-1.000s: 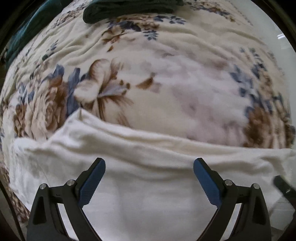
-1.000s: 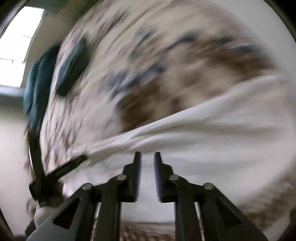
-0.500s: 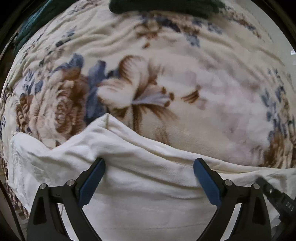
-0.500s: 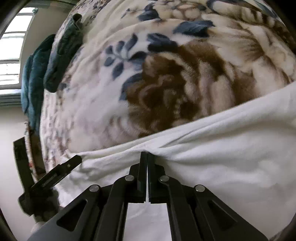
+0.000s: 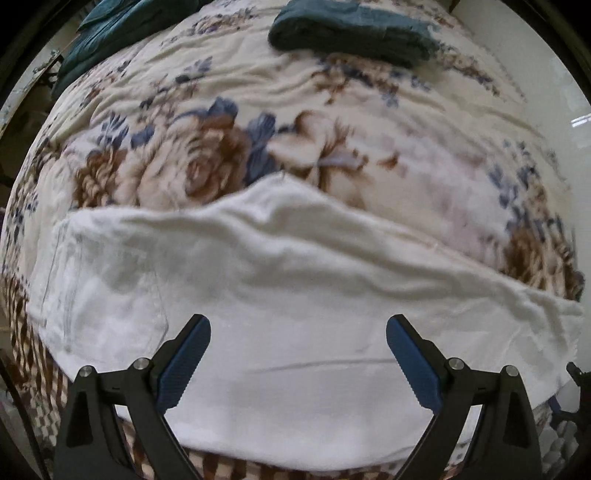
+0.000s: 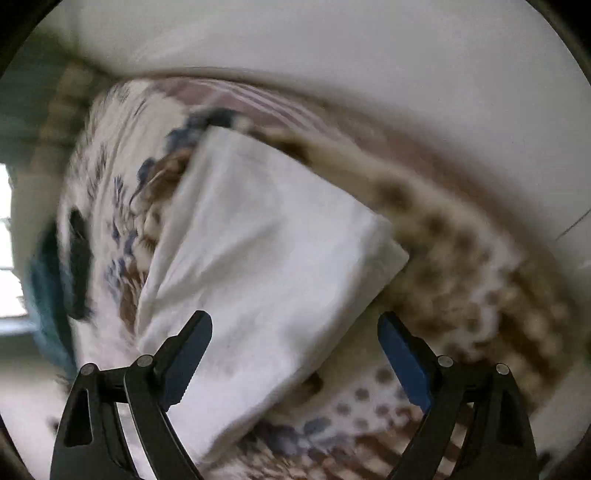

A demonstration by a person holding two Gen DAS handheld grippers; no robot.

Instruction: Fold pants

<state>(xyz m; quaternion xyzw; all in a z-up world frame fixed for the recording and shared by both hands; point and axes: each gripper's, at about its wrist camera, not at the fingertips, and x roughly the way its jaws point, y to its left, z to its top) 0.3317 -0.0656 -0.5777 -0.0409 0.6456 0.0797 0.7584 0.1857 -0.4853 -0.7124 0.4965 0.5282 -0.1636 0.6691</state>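
Observation:
The white pants (image 5: 280,295) lie folded in a long band across the near part of a floral blanket (image 5: 295,122). My left gripper (image 5: 298,354) is open and empty, its blue pads apart just above the near edge of the pants. In the right wrist view the pants (image 6: 258,266) show as a folded white slab lying at an angle. My right gripper (image 6: 294,354) is open and empty above the slab's near end; this view is blurred by motion.
A folded dark teal garment (image 5: 351,31) lies at the far side of the bed, and more teal fabric (image 5: 103,33) at the far left. A pale wall (image 6: 369,48) rises behind the bed. The blanket's checked border (image 6: 461,295) hangs at the near edge.
My right gripper was shut on the pants' edge half a second ago; it has let go, opened wide and swung away. My left gripper has pulled back a little, staying open.

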